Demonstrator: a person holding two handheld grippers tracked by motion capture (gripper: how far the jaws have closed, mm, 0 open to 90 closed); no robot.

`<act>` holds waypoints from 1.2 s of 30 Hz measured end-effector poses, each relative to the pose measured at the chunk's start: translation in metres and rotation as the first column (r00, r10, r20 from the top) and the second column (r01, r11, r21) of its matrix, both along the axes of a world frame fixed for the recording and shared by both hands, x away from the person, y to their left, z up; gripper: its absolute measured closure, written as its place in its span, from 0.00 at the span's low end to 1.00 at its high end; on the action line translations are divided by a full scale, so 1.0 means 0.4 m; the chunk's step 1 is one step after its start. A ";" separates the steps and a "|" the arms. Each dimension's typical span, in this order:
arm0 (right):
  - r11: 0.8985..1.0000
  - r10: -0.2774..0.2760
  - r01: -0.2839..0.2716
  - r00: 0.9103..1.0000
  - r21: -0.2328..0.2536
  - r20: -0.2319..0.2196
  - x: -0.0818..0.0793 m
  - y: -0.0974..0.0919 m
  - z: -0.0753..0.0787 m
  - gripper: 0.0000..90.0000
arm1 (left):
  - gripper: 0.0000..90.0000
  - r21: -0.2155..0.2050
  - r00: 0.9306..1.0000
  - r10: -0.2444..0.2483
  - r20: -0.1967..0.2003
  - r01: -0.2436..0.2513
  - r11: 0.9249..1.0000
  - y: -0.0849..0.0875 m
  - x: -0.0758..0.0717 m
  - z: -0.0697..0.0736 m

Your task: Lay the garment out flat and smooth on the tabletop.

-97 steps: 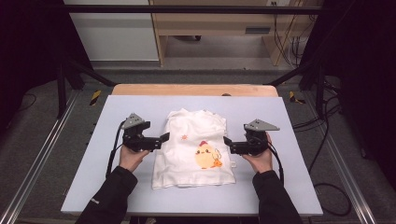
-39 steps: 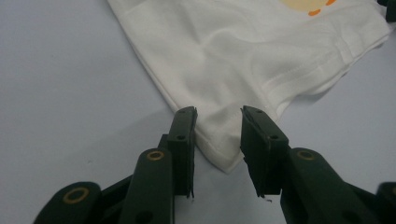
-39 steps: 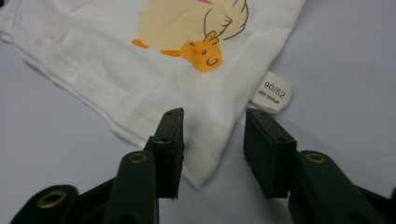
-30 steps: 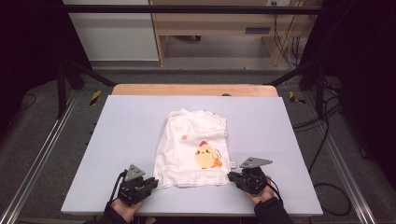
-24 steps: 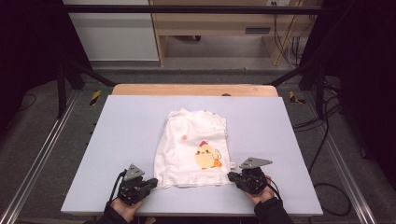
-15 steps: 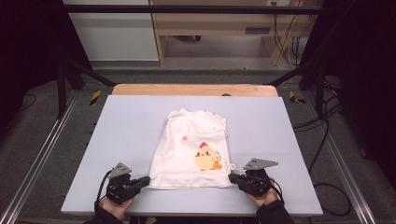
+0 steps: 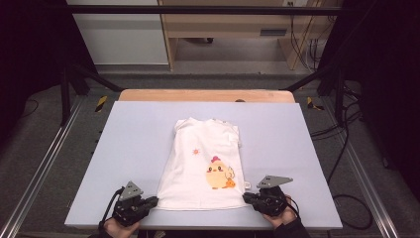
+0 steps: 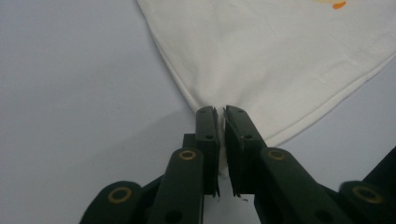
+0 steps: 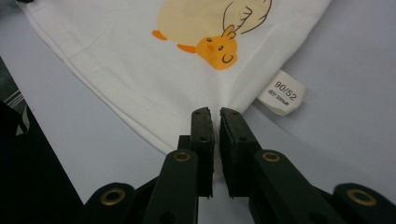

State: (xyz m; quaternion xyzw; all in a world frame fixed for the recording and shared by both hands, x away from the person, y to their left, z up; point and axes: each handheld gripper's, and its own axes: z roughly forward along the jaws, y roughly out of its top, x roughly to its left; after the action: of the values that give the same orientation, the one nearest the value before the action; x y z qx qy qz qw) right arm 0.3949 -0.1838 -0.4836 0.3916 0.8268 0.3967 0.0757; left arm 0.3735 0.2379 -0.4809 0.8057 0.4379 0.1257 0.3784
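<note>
White child's T-shirt (image 7: 207, 166) with yellow chick print (image 7: 219, 176) — flat on the table, hem corners nearest the front edge

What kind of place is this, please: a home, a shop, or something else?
Probably a lab or recording workspace, not a home: a table inside a black metal frame, loose cables on the floor, and a shirt laid out alone.

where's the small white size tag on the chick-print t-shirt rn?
High view: the white size tag sticks out of the white chick-print t-shirt at its near right corner, just left of the right gripper.
</note>
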 end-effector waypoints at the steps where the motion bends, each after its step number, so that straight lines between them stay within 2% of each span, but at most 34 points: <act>1: 1.000 0.002 -0.002 1.000 0.004 0.010 0.000 0.000 0.000 0.89 | 0.89 0.000 1.000 0.000 0.010 0.000 1.000 0.000 0.001 0.001; 3: 1.000 0.004 -0.004 1.000 0.009 0.021 -0.002 0.000 0.004 0.81 | 0.81 -0.010 0.999 0.000 0.034 0.000 1.000 0.002 0.004 0.005; 8: 0.998 -0.008 0.002 0.996 0.069 0.087 0.001 -0.008 0.018 0.57 | 0.56 -0.102 0.997 0.000 0.078 0.008 0.995 0.021 0.021 0.023; 10: 0.995 -0.024 0.013 0.993 0.096 0.116 0.006 -0.014 0.027 0.47 | 0.47 -0.118 0.995 -0.004 0.105 0.016 0.993 0.021 0.028 0.032; 13: 0.990 -0.044 0.023 0.988 0.141 0.151 0.016 -0.024 0.038 0.35 | 0.36 -0.133 0.987 -0.021 0.158 0.043 0.990 0.018 0.039 0.051; 16: 0.985 -0.069 0.039 0.982 0.168 0.177 0.029 -0.031 0.050 0.24 | 0.24 -0.173 0.984 -0.040 0.174 0.071 0.982 0.012 0.063 0.067; 19: 0.980 -0.088 0.049 0.976 0.193 0.199 0.041 -0.039 0.061 0.18 | 0.13 -0.168 0.980 -0.055 0.194 0.088 0.982 0.001 0.092 0.081; 22: 0.978 -0.105 0.062 0.972 0.198 0.212 0.055 -0.042 0.070 0.14 | 0.10 -0.179 0.975 -0.040 0.220 0.081 0.981 -0.008 0.117 0.091; 25: 0.978 -0.115 0.073 0.970 0.197 0.212 0.071 -0.041 0.077 0.11 | 0.07 -0.199 0.976 -0.046 0.212 0.089 0.976 -0.018 0.142 0.096; 29: 0.977 -0.120 0.076 0.969 0.201 0.217 0.091 -0.037 0.085 0.09 | 0.04 -0.191 0.975 -0.047 0.219 0.091 0.977 -0.035 0.163 0.097; 36: 0.978 -0.125 0.083 0.968 0.190 0.220 0.121 -0.024 0.089 0.08 | 0.03 -0.161 0.977 -0.064 0.202 0.097 0.982 -0.069 0.196 0.092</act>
State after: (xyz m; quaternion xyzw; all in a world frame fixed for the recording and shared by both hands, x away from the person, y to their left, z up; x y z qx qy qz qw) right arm 0.4433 -0.1934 -0.4478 0.3910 0.7515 0.5079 0.1561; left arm 0.4517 0.2104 -0.4440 0.7713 0.3746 0.1510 0.4920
